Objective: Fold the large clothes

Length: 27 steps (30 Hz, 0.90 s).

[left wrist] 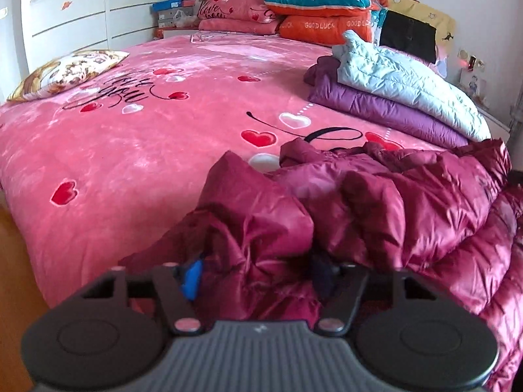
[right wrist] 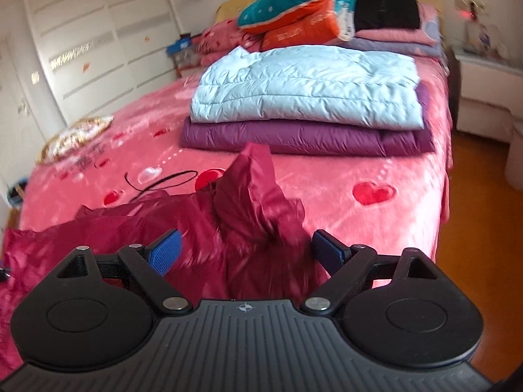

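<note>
The maroon jacket (left wrist: 376,202) lies crumpled at the near edge of the bed (left wrist: 130,150), its bulk at 3 o'clock in the left wrist view and trailing off frame.

Left gripper (left wrist: 258,274): fingers partly closed with a bunched fold of jacket between them. The right-hand pad is sunk in fabric and dark; whether both pads actually press cannot be confirmed.

Right gripper (right wrist: 245,251): fingers wide, a raised peak of jacket standing between them, neither pad touching it.

Risks, as judged:
- The shell looks slick and puffy; a grip on a loose fold may slip or catch only the outer layer, leaving the lining behind.
- Closing the right fingers on the peak rather than a hem or shoulder would drag the garment into a worse heap.
- The folded stack, blue jacket (right wrist: 304,88) on purple jacket (right wrist: 294,137), sits at 12 o'clock, near enough to be disturbed by a wide spread.

Not determinable: sleeves, collar, zip and hem; the right view is motion-blurred at the fabric.
</note>
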{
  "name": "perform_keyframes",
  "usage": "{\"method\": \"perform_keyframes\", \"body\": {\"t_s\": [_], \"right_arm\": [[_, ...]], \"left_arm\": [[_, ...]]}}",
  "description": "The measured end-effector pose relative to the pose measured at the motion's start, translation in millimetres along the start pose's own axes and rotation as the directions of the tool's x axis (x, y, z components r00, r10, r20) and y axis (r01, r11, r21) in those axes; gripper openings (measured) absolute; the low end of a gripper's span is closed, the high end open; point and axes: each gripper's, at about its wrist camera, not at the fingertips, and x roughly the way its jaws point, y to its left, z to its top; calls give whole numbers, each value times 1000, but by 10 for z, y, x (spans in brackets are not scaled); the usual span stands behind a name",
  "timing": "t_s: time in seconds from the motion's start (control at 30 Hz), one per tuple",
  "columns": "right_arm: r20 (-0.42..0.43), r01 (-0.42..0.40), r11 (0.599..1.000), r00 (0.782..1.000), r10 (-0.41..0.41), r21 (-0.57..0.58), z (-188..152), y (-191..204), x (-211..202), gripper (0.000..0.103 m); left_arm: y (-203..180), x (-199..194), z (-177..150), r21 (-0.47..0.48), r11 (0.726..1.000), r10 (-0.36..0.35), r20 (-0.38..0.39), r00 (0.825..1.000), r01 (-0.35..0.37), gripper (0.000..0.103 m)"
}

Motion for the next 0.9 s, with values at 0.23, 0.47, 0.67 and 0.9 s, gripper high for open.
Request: {"method": "perform_keyframes", "body": {"t_s": [0.23,0.47,0.67,0.9], "right_arm": [[-35,17,1000,999,-18,-25,124,-48,436,65],[40,14,1000,999,-15,20,233,56,422,25],[116,5,1000,993,-7,16,495,261,412,21],[62,67,998,996,-68,21,620,369,925,21]], "left_arm": [[106,-94,-23,-64,998,-8,49,999,11,14],[418,-211,-78,-246,969,21,93,995,3,6],[610,-197,-101,-339,940,80,92,993,-44,6],[877,-1,-145,-471,879,110,63,992,-68,8]]}}
